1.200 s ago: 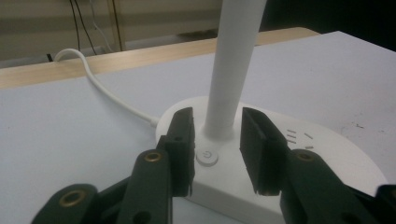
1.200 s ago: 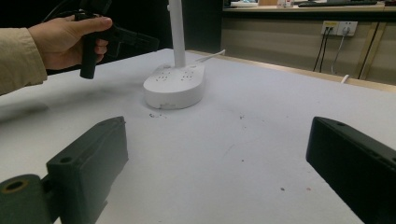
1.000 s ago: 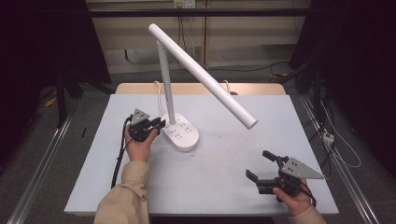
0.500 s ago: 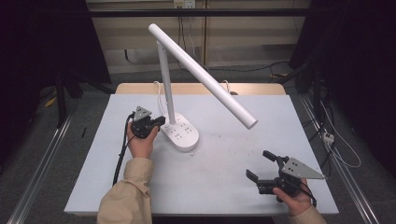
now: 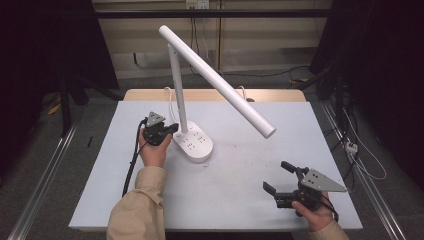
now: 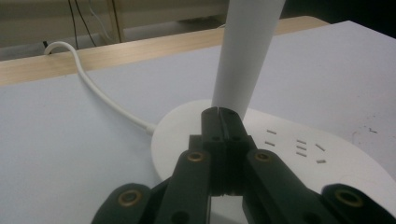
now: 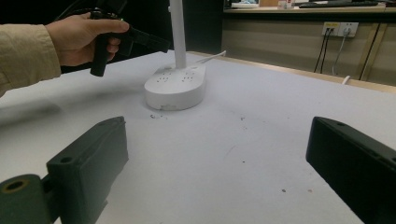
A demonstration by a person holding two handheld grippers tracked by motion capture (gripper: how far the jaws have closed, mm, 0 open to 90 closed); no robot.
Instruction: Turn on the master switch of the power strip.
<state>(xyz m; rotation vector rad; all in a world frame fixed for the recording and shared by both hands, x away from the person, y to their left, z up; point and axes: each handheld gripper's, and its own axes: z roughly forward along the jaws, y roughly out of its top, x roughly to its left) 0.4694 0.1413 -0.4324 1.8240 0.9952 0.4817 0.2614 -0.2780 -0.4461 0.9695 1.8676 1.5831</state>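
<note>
1. In the high view, a white desk lamp (image 5: 192, 145) was seen standing left of centre on the white table (image 5: 240, 200), its base just right of the left gripper (image 5: 171, 129); the right gripper (image 5: 278, 176) was held near the right front corner, jaws spread.
2. In the left gripper view, the jaws were pressed together, empty, over the lamp base (image 6: 299, 158) before the stem (image 6: 245, 56).
3. In the right gripper view, the jaws were parted wide, the lamp lying far left.

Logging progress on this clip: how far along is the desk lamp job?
Early. The left tool, jaws shut, is at the foot of the desk lamp post, over its base; whether it presses anything is unclear. The right tool hangs open at the near right. No lamp light shows yet.
</note>
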